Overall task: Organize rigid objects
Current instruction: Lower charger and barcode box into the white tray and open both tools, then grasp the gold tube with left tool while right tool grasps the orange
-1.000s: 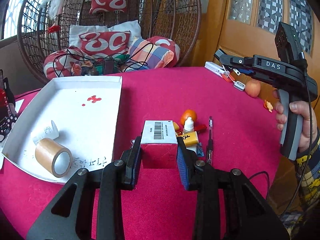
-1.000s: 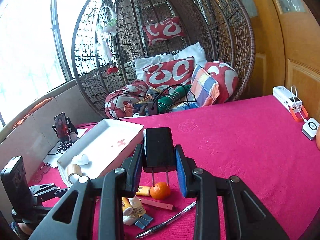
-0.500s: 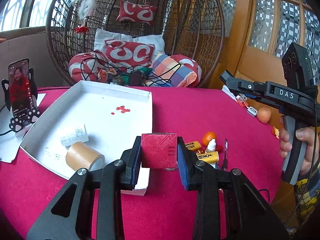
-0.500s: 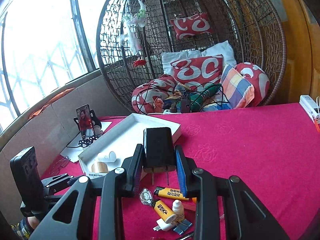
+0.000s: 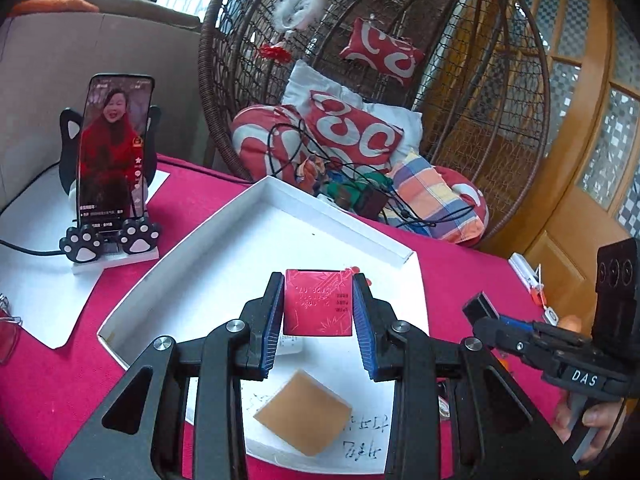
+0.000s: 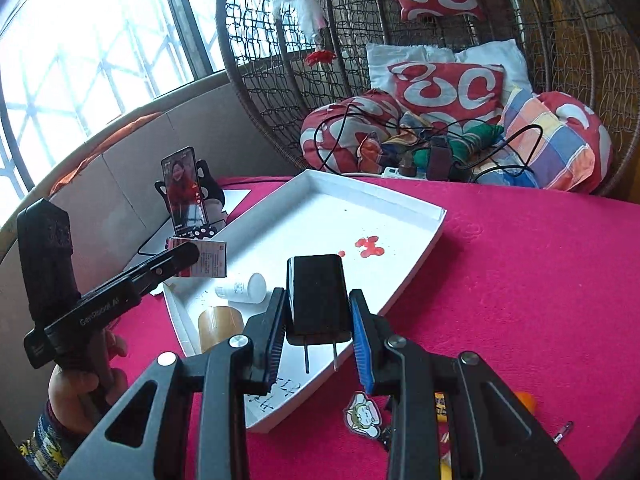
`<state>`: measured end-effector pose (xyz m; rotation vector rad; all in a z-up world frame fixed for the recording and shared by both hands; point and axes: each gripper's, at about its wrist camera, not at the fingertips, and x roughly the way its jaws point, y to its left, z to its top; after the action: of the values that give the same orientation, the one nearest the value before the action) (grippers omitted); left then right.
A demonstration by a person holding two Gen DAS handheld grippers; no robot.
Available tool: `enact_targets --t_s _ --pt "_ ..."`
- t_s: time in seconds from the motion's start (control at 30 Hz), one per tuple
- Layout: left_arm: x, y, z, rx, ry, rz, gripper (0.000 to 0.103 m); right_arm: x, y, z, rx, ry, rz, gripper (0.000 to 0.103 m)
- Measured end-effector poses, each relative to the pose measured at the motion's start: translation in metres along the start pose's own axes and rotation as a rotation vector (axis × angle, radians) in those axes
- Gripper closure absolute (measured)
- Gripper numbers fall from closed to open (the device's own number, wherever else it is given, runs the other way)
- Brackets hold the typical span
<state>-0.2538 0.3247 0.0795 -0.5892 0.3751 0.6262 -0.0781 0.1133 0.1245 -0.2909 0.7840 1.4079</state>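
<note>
My left gripper (image 5: 318, 310) is shut on a small red box (image 5: 318, 304) and holds it above the white tray (image 5: 224, 256). The same box (image 6: 208, 258) shows in the right wrist view over the tray's left side. My right gripper (image 6: 319, 320) is shut on a black charger plug (image 6: 318, 298), prongs pointing down, above the tray's near edge (image 6: 416, 268). In the tray lie a brown tape roll (image 5: 304, 416) and a small white bottle (image 6: 244, 288).
A phone on a paw-shaped stand (image 5: 110, 172) stands left of the tray on white paper. Loose small items, a cartoon keychain (image 6: 362, 416) and a pen (image 6: 562, 428) lie on the red tablecloth right of the tray. A wicker chair with cushions (image 6: 440, 88) stands behind.
Both grippers moved left from the pile of small items to above the tray. The left lifted the red box off the table; the right kept hold of the charger.
</note>
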Motion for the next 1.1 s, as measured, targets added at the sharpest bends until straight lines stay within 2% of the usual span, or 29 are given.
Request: enact_targets --t_s 0.13,0.2,0.23,0.27,0.3,0.33,0.37,0.4,0.43,0.47,0.6,0.8,0.87,0.97,1.1 --pt "0.009 0.014 -0.001 -0.055 0.013 -0.005 0.071 0.027 0.011 0.000 0.001 0.033 0.006 0.072" --pt "0.012 0.015 -0.002 -0.062 0.019 0.004 0.067 0.039 0.014 0.001 -0.002 0.033 0.012 0.072" --pt "0.012 0.016 -0.003 -0.068 0.021 0.002 0.060 0.042 0.015 0.000 -0.007 0.026 0.001 0.072" --pt "0.014 0.016 -0.004 -0.074 0.022 0.003 0.046 0.043 0.016 -0.001 -0.007 0.016 -0.004 0.072" --pt "0.013 0.016 -0.004 -0.082 0.019 0.008 0.037 0.043 0.017 -0.002 -0.005 0.008 0.001 0.070" --pt "0.013 0.017 -0.006 -0.091 0.019 0.025 0.019 0.042 0.016 -0.003 0.002 0.001 0.006 0.061" --pt "0.012 0.018 -0.007 -0.100 0.021 0.047 0.009 0.041 0.015 -0.004 0.011 -0.007 0.001 0.051" --pt "0.010 0.020 -0.010 -0.112 0.011 0.058 0.006 0.038 0.014 -0.005 0.021 -0.021 0.002 0.023" --pt "0.006 0.021 -0.012 -0.127 -0.006 0.055 0.002 0.033 0.011 -0.007 0.034 -0.042 0.004 0.003" --pt "0.002 0.021 -0.014 -0.139 -0.021 0.048 0.000 0.027 0.009 -0.008 0.047 -0.066 0.000 0.000" --pt "-0.013 0.009 -0.023 -0.114 -0.071 0.061 0.000 0.002 0.000 -0.011 0.092 -0.150 -0.010 0.000" --pt "-0.034 -0.030 -0.031 0.046 -0.151 0.074 0.000 -0.050 -0.008 -0.013 0.118 -0.310 -0.036 0.000" --pt "-0.040 -0.045 -0.034 0.103 -0.175 0.054 0.000 -0.070 -0.008 -0.014 0.097 -0.370 -0.050 0.000" --pt "-0.037 -0.065 -0.039 0.171 -0.130 -0.025 0.000 -0.110 -0.007 -0.019 0.042 -0.517 -0.129 0.000" --pt "-0.026 -0.093 -0.052 0.276 -0.044 -0.061 0.000 -0.162 -0.012 -0.030 -0.009 -0.705 -0.302 0.000"
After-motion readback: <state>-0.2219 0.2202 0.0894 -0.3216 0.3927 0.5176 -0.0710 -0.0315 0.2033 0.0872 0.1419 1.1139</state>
